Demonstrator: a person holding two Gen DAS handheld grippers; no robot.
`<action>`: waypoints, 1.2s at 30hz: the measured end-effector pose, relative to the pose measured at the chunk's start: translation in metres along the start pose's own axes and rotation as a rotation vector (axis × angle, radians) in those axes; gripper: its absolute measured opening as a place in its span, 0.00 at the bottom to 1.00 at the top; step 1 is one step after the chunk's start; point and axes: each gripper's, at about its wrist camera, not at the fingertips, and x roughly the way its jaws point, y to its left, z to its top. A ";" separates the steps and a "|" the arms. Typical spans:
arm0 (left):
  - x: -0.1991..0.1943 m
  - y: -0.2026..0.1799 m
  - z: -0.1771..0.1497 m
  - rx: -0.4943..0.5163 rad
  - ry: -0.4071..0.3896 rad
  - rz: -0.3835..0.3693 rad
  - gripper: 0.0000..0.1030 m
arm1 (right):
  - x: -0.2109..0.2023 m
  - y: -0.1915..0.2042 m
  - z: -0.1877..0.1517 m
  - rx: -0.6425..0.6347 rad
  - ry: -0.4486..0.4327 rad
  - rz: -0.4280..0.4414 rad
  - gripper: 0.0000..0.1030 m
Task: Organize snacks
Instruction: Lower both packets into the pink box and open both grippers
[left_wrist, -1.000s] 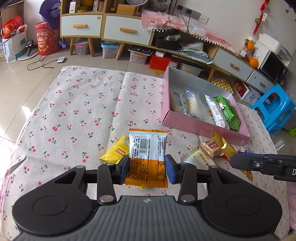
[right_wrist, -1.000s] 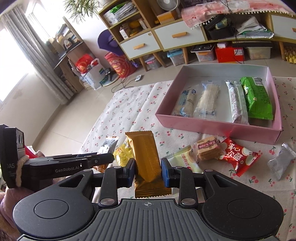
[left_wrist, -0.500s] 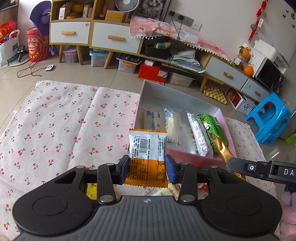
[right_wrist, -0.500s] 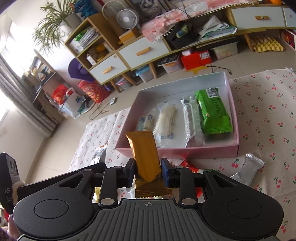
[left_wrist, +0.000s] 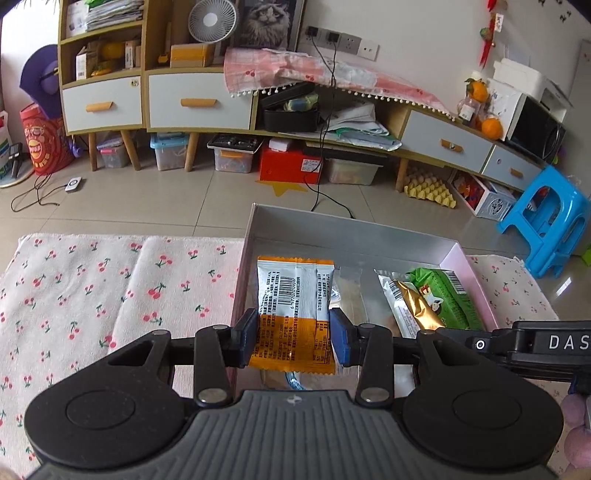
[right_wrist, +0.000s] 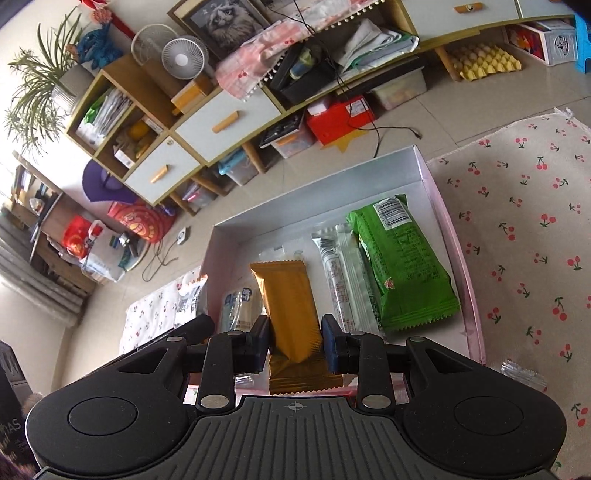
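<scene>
Below, your left gripper (left_wrist: 293, 341) pinches a flat orange-and-silver packet (left_wrist: 293, 310), glossy foil with crimped, saw-toothed ends and a printed barcode, held upright over the near left part of the pink box (left_wrist: 476, 280). Your right gripper (right_wrist: 294, 341) is clamped on a slim gold wrapper (right_wrist: 291, 306), a smooth metallic bar shape with a serrated lower seam, held above the box's (right_wrist: 447, 221) near edge.

Box: shallow rectangular cardboard, pink outside, with a silvery lining. Inside lie a crinkled green pouch (right_wrist: 402, 258), a narrow silver-and-clear stick pack (right_wrist: 347, 273) touching its side, and a pale translucent pack (right_wrist: 236, 306) toward the other end. All rests on a woven cherry-print cloth (right_wrist: 524, 236).

Left wrist view only: the gold wrapper (left_wrist: 417, 308) seen from the side, crossing in front of the green pouch (left_wrist: 447, 299), with the black body of your right gripper (left_wrist: 532, 343) entering at the right edge; a blue plastic stool (left_wrist: 546, 218) on the tiled floor.

Right wrist view only: the full length of the green pouch and stick pack, a small silver sachet (right_wrist: 522, 373) on the cloth outside the box, and the tip of the orange-and-silver packet (right_wrist: 190, 291) beyond the box's left wall.
</scene>
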 end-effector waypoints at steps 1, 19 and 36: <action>0.003 -0.001 0.001 0.011 -0.001 0.001 0.37 | 0.002 0.000 0.001 -0.002 -0.002 -0.004 0.28; 0.030 -0.002 0.006 0.044 -0.002 0.022 0.41 | 0.022 -0.008 0.009 0.003 -0.008 0.022 0.32; 0.004 -0.011 0.005 0.079 -0.016 0.013 0.78 | -0.011 -0.002 0.012 -0.012 -0.044 -0.009 0.59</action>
